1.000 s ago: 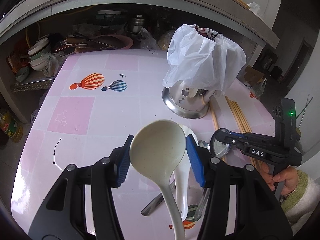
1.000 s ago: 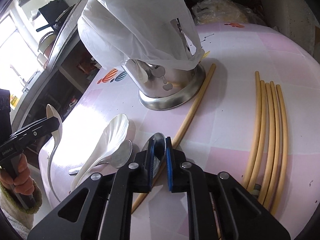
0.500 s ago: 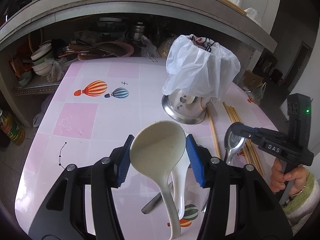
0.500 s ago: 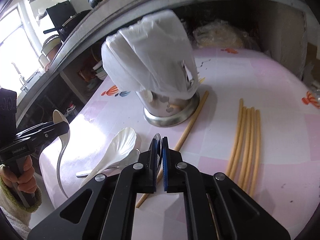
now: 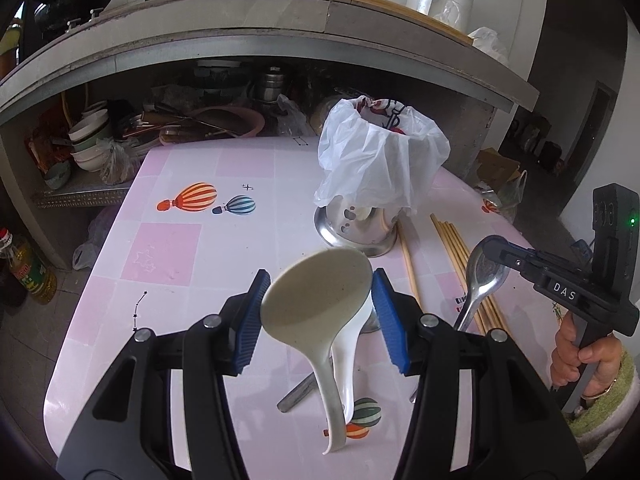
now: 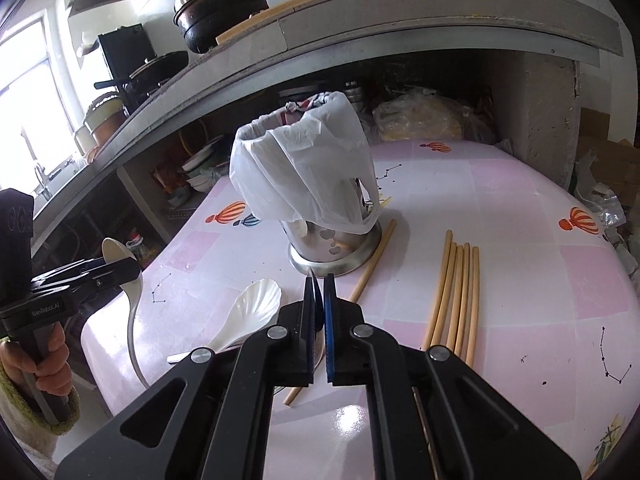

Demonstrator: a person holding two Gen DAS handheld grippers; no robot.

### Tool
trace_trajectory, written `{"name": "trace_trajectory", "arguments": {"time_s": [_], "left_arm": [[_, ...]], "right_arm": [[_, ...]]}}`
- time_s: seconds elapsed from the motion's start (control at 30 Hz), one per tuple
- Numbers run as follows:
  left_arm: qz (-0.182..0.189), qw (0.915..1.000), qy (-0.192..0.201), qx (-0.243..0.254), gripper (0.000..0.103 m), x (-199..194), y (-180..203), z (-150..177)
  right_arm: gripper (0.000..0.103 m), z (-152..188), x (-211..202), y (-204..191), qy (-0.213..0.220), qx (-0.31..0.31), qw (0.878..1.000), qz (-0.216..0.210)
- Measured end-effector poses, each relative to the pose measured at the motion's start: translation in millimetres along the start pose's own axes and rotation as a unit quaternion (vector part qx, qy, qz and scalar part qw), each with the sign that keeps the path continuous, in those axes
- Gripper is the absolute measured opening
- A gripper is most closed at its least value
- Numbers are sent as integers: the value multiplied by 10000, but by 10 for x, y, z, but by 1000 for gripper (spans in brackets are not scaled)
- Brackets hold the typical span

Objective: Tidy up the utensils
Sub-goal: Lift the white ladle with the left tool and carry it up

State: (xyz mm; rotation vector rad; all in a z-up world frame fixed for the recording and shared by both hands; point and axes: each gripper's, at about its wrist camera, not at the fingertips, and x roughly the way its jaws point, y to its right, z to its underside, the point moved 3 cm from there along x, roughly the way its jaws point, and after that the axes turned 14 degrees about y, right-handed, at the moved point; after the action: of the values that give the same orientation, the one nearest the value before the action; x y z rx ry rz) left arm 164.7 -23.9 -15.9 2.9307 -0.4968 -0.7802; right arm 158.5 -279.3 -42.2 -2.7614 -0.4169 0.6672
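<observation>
My table [image 6: 500,200] wears a pink-and-white checked cover printed with hot-air balloons and star lines. At about twelve o'clock from me stands the steel utensil holder [image 6: 334,248], a white plastic bag [image 6: 304,168] draped over its top. One loose chopstick [image 6: 370,270] lies touching the holder's base, and a bundle of five chopsticks [image 6: 454,292] lies at two o'clock, near but apart. At ten o'clock rests a white shell-shaped spoon [image 6: 250,312] (a metal handle [image 5: 298,392] lies partly under it).
</observation>
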Motion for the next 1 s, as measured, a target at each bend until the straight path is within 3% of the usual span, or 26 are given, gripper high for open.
{"name": "trace_trajectory", "arguments": {"time_s": [0.33,0.37,0.47,0.7,0.93,1.0], "left_arm": [[-147,9997,172,76,48,-275,24,-97],[-155,9997,191,92,45,-302,29,-113],[-150,9997,172,97,23,-350,33,-142],[-133,9998,130,98,13,-339,59,-101],[-270,9995,165,82,12,-413,-11,-64],[-345,9992,174,60,17,-460,-59,-50]], "right_arm": [[4,-98,-181,-151,259,-14,9995,-179],[4,-118,-201,-165,293,-25,9994,-192],[4,-160,-263,-191,376,-14,9990,-236],[4,-187,-319,-209,458,-14,9987,-231],[4,-185,-362,-195,493,16,9985,-234],[4,-176,-362,-184,477,65,9985,-268]]}}
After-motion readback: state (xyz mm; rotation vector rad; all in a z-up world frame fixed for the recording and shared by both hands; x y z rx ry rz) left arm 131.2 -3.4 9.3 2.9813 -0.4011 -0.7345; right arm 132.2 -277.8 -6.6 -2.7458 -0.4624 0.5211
